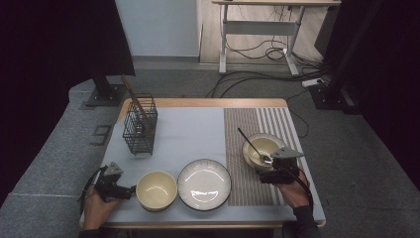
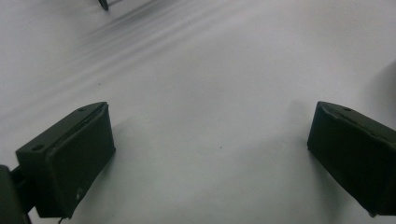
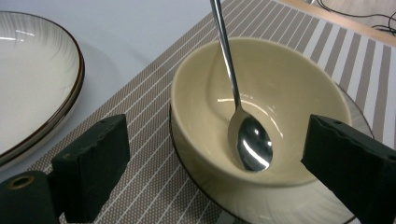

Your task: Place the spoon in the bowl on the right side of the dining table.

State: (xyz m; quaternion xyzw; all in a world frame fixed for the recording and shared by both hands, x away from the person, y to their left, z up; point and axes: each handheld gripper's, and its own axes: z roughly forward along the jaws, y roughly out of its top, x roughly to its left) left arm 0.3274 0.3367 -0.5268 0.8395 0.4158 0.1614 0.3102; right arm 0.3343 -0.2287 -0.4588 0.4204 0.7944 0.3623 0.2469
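Right gripper (image 3: 215, 172) is hovering with jaws spread wide and empty, facing the bowl (image 3: 280, 93) on the striped placemat (image 3: 154, 186). The spoon (image 3: 247, 140) is lying inside. Advise closing squarely across the rim, avoiding the handle.

Shiny metal spoon (image 3: 247, 140), glossy ceramic bowl (image 3: 280, 84), woven striped placemat (image 3: 154, 177)

Spoon (image 3: 243, 116) handle's top (perhaps most) beyond frame edge
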